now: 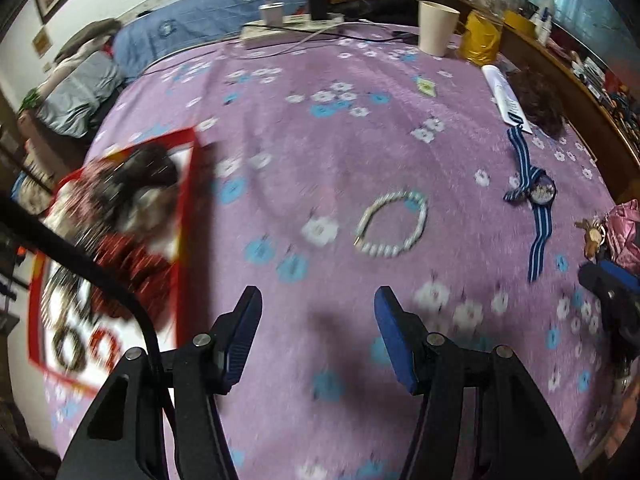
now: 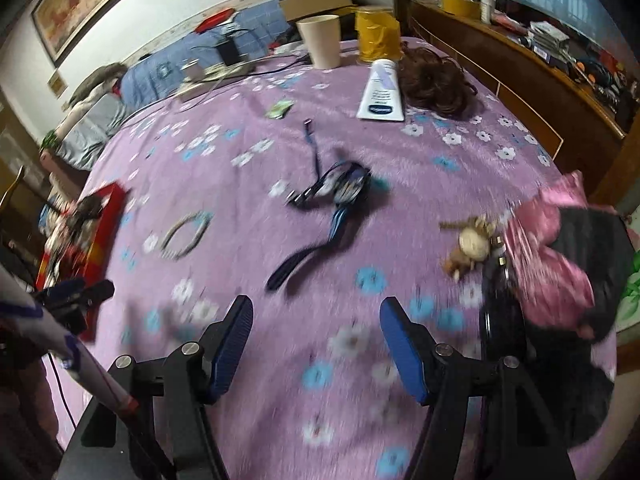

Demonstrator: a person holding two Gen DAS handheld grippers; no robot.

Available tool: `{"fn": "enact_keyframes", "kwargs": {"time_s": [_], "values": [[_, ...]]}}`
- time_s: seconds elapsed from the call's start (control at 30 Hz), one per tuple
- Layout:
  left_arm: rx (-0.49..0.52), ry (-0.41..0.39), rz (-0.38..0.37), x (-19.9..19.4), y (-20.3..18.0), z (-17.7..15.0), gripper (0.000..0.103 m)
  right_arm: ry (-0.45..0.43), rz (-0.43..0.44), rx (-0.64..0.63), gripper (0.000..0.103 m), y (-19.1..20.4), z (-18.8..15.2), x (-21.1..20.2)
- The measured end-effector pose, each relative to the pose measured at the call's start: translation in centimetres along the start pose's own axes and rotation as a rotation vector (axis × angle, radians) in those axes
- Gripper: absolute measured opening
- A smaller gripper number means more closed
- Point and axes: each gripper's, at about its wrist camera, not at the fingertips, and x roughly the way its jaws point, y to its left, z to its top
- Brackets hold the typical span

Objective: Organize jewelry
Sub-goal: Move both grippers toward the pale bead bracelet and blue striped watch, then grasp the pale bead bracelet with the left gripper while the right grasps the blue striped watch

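A white bead bracelet (image 1: 394,224) lies flat on the purple flowered cloth (image 1: 320,140), just ahead and right of my left gripper (image 1: 318,308), which is open and empty. A blue striped-strap watch (image 1: 536,196) lies further right. A red box (image 1: 120,248) with jewelry in it sits at the left. In the right wrist view my right gripper (image 2: 316,320) is open and empty above the cloth (image 2: 320,360), with the watch (image 2: 340,192) ahead, the bracelet (image 2: 186,234) to the left and the red box (image 2: 94,236) at the far left.
A small brown charm (image 2: 470,246) and a pink pouch (image 2: 548,256) lie at the right. A paper cup (image 2: 322,40), a yellow bag (image 2: 378,38), a white tube (image 2: 382,90), a brown hairpiece (image 2: 434,82) and a power strip (image 1: 288,28) stand at the back.
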Motion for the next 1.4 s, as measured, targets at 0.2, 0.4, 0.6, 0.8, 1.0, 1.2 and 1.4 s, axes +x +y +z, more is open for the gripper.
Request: {"fn": "enact_keyframes", "kwargs": {"time_s": [0.2,0.4,0.6,0.8,1.0,1.2,1.4], "values": [[0.069,0.007,-0.081,3.7,-1.3,2.9,0.058,0.031,-0.008,0.064,0.066,-1.8,3.3,3.7],[0.066,0.046,-0.119,6.8,-1.2,4.4,0.058,0.041,-0.034,0.079,0.066,-2.2,5.6,6.6],[0.126,0.013,-0.122,7.3,-2.5,4.9,0.058,0.040,-0.052,0.053,0.067,-1.7,6.2,8.2],[0.144,0.002,-0.086,6.7,-3.2,4.5,0.005,0.019,-0.139,-0.031,0.042,-0.1,6.7,9.2],[0.018,0.013,-0.162,4.5,-1.1,4.2,0.004,0.034,-0.083,0.021,0.030,-0.7,7.0,8.9],[-0.068,-0.046,-0.186,-0.2,0.8,3.4,0.005,0.008,-0.023,0.051,0.029,-0.8,6.2,5.4],[-0.142,-0.064,-0.189,-3.4,1.9,2.1,0.005,-0.049,0.045,0.099,0.029,-1.4,5.3,0.4]]}}
